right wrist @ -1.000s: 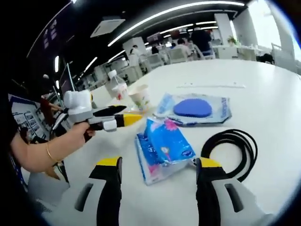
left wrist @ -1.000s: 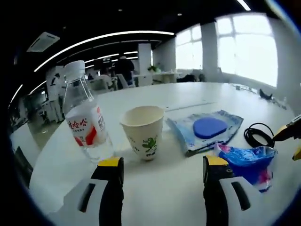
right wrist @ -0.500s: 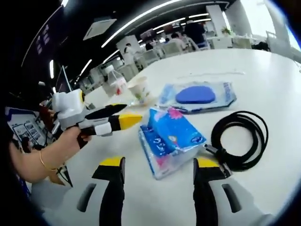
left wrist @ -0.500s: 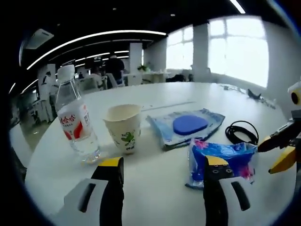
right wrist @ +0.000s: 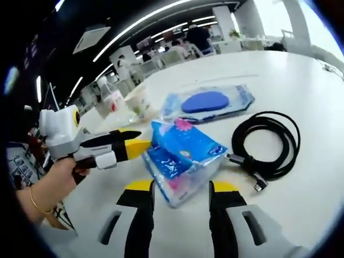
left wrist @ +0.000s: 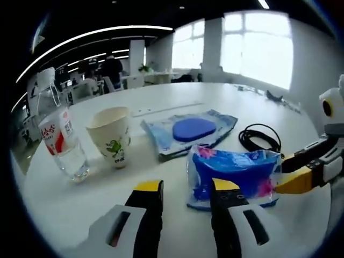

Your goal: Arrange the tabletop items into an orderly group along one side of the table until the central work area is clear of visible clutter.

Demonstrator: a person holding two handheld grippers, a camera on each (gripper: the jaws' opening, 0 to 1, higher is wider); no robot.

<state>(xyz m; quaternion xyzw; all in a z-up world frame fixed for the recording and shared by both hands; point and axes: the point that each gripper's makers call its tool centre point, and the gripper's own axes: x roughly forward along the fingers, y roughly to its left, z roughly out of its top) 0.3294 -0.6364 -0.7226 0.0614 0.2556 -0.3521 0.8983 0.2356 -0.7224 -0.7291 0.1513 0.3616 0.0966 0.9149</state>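
We are seeing the left gripper [left wrist: 185, 189], jaws narrowly parted, pointing at a blue tissue pack [left wrist: 235, 175]. The right gripper [left wrist: 303, 171] is touching the pack's right edge. Behind are standing a paper cup [left wrist: 110, 135] and water bottle [left wrist: 58, 141].

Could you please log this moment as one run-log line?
left gripper: open, nearing tissue pack | right gripper: open, nearing pack | cable, cup, bottle: untouched

Black yellow-tipped hand-held gripper [right wrist: 180, 189], gold bracelet [right wrist: 33, 200]

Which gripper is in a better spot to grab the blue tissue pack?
Probably the right gripper: the tissue pack lies straight between its open jaws. The left gripper also faces the pack, but the pack sits more off to one side.
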